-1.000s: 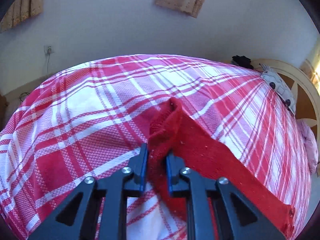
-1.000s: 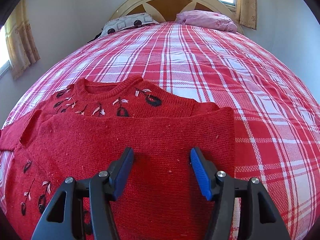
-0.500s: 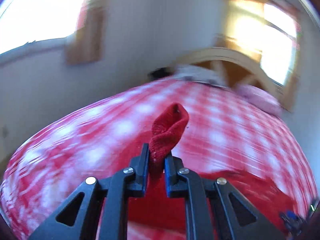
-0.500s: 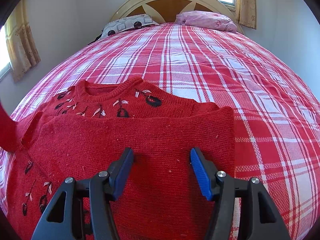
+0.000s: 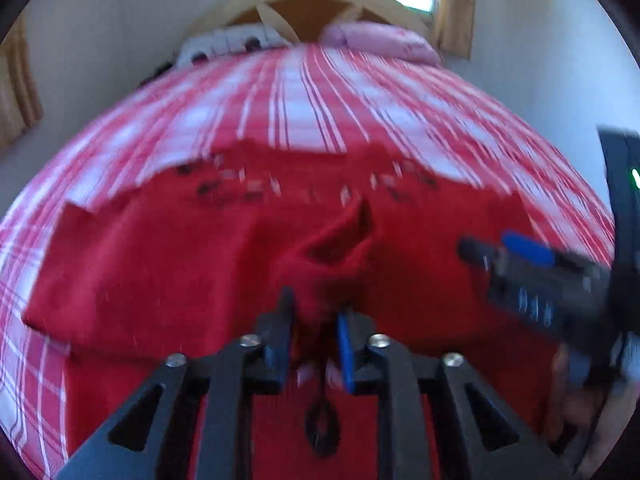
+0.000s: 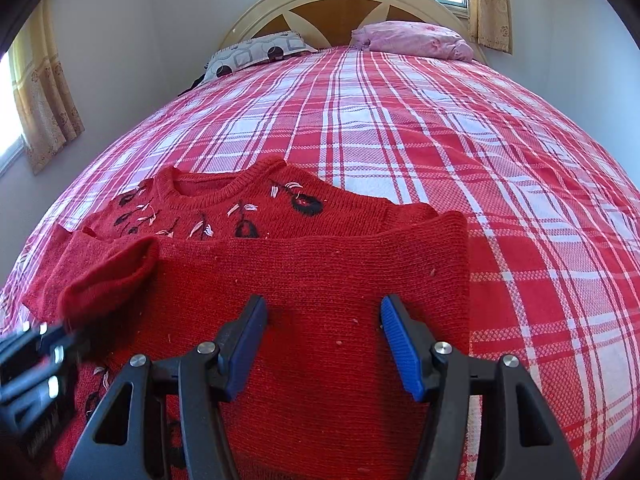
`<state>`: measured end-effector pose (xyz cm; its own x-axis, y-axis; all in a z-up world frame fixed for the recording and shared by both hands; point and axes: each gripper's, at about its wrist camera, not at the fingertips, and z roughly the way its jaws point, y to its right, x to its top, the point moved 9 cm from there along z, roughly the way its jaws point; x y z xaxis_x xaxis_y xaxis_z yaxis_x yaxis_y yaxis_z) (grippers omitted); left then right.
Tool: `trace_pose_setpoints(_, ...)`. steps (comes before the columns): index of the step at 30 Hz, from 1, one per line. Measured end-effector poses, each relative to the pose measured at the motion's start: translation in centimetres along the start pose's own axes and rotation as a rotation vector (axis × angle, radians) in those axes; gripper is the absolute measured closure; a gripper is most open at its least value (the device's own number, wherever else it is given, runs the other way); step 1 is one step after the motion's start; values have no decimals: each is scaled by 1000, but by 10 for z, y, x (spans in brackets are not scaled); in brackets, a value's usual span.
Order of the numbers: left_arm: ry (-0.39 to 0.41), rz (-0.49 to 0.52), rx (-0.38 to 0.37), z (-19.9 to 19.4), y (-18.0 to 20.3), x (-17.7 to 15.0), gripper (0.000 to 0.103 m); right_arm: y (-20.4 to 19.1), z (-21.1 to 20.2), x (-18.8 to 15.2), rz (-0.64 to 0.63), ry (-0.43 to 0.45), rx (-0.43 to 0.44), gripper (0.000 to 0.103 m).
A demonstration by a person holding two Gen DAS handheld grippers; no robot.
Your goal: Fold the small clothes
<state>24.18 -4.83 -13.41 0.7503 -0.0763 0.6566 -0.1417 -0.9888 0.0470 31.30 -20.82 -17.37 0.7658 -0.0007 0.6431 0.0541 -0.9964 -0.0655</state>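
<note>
A red knitted sweater with black and white embroidery lies flat on the plaid bedspread, one sleeve folded across its body. My left gripper hovers over the sweater's middle. Its jaws are opening, and the red sleeve cuff still stands loosely between them. The right wrist view shows that cuff draped over the chest and the left gripper blurred at the lower left. My right gripper is open just above the folded sleeve with nothing between its fingers. It also shows at the right of the left wrist view.
At the far end of the bed stands a cream headboard with a patterned pillow and a pink pillow. Curtained windows flank the bed. Plaid bedspread stretches beyond the sweater and to its right.
My left gripper swung the sleeve cuff from out over the bedspread across onto the sweater's body, and its jaws have widened around the cuff. The right gripper has stayed where it was.
</note>
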Motion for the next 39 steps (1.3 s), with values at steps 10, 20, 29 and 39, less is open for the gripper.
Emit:
trace_pose_setpoints(10,171,-158,116,-66,-100,-32,28,-15,-33,18,117,70,136,42)
trace_pose_setpoints(20,64,-314,126,-38,-120,-65,28,-110,-5,-5,69,-64,314,42)
trace_pose_setpoints(29,34,-257,201,-36,-120,-72,19,-125,10,-16,-5,-98,247,76)
trace_pose_setpoints(39,43,-315,153,-37,-131,-70,13,-156,-47,34,-84,31,308,96)
